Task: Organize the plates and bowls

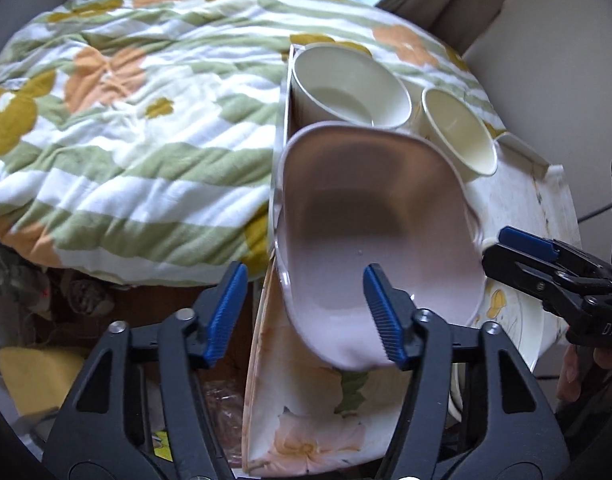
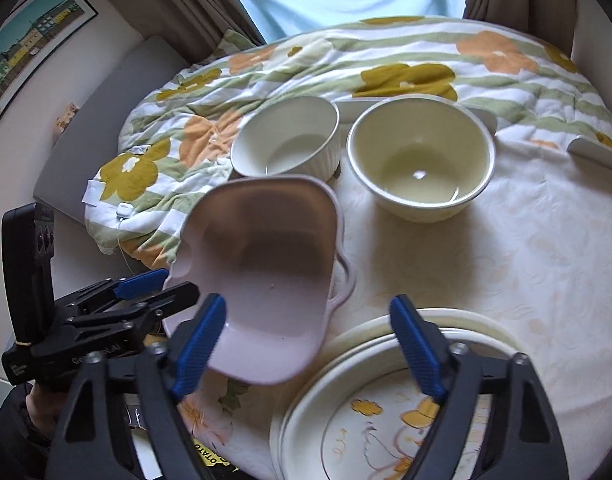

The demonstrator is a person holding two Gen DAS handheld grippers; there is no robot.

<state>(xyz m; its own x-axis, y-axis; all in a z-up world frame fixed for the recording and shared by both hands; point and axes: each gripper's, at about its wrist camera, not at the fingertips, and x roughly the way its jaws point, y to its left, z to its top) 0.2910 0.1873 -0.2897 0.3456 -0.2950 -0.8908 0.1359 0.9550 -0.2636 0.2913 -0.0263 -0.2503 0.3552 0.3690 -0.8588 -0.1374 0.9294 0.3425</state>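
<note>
Both sets of fingers are spread wide and grasp nothing. The left gripper (image 1: 304, 280) has its blue pads (image 1: 222, 316) on either side of the near end of the pink dish (image 1: 369, 208). One pad overlaps the dish wall, though I cannot tell whether it touches. The right gripper (image 2: 307, 304) is equally released, with its tips just beside the dish's side lobe.

That dish sits tilted at the near corner of the table (image 2: 505, 260), its far rim raised. It seems to rest in a second pink dish (image 2: 345, 280) whose scalloped rim shows beneath it. Motion blur makes this uncertain.

I judge it to be glazed ceramic: stiff, fairly heavy, slippery and liable to chip. It should be gripped by pinching the rim or a side lobe rather than the smooth, curved wall.

Behind it stand a white ribbed bowl (image 2: 290, 144) and a cream bowl (image 2: 421, 160), with a stack of plates (image 2: 385, 420) near the right gripper.
</note>
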